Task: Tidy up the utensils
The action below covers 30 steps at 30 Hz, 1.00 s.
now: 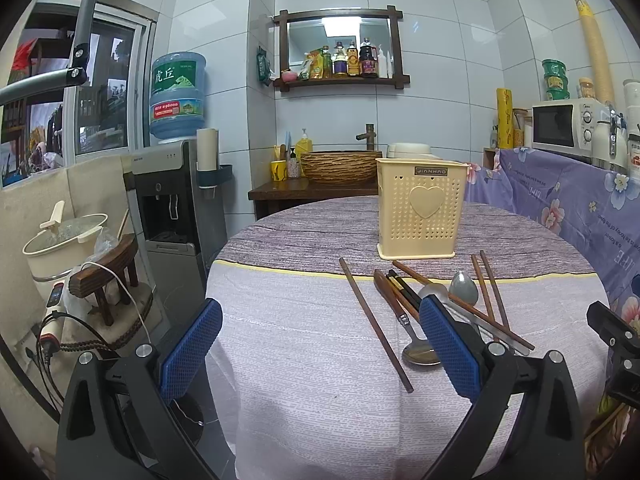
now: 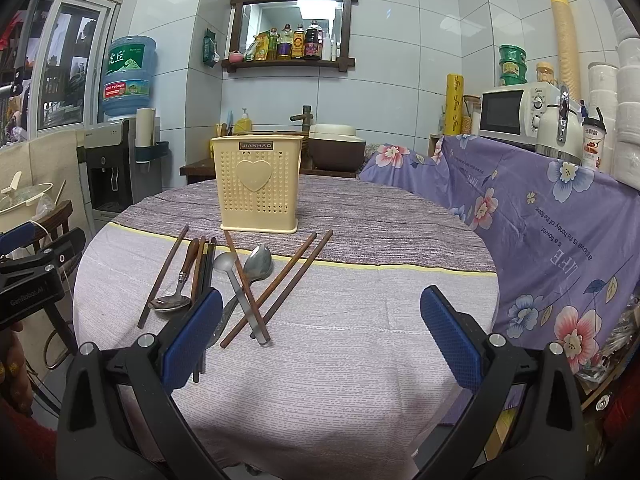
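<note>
Nothing is picked up yet: both the left tongs (image 1: 320, 344) and right tongs (image 2: 320, 336) hang wide open and empty over the bench's (image 2: 360, 360) near edge. The chopsticks (image 2: 276, 288) and spoons (image 2: 172, 302) lie scattered mid-bench before the upright basket (image 2: 258, 184), long axes mostly running near-to-far. Next, I judge, one stick wants closing on across its length.

microwave (image 2: 516, 110) | water dispenser (image 1: 168, 200) | wall shelf (image 1: 340, 46) | basin (image 1: 340, 166)
</note>
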Each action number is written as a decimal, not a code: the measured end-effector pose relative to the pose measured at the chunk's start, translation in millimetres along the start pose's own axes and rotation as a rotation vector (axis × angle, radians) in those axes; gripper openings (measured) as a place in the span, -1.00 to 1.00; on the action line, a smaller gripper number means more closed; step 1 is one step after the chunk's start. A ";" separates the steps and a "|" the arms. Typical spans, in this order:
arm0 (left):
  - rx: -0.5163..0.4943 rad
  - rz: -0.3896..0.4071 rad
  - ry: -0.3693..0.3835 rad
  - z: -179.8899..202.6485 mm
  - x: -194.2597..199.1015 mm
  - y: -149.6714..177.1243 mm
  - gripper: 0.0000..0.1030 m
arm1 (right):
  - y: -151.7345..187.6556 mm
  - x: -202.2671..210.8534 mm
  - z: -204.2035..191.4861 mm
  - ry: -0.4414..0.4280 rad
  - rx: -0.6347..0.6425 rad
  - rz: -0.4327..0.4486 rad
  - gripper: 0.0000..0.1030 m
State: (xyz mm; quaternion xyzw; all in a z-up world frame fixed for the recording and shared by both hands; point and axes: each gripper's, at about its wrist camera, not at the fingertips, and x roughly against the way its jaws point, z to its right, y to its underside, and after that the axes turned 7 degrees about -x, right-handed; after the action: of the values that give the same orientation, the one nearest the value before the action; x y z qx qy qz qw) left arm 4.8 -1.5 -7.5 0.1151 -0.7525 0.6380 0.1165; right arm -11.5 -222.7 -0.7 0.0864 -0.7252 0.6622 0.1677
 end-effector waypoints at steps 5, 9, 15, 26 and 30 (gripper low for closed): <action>0.003 0.001 0.001 -1.4 -0.1 0.0 0.90 | 0.0 0.2 0.3 -0.001 -0.001 0.000 0.90; 0.003 0.001 0.001 -1.3 -0.2 0.2 0.90 | 0.2 0.0 0.7 0.001 -0.005 0.000 0.90; 0.003 0.000 0.002 -1.1 0.0 0.2 0.90 | 0.2 -0.1 1.4 0.002 -0.005 0.000 0.90; 0.000 -0.012 0.003 -0.7 -2.5 -0.8 0.90 | 0.4 -1.1 4.0 0.003 -0.007 -0.006 0.90; -0.001 -0.012 0.003 -1.1 -2.4 -0.7 0.90 | 0.3 -1.2 3.9 0.003 -0.007 -0.006 0.90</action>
State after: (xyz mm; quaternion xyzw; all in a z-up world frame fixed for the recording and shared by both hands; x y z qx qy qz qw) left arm 7.4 -0.4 -7.5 0.1188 -0.7520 0.6369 0.1215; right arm -11.0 -226.7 -1.6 0.0870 -0.7270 0.6593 0.1712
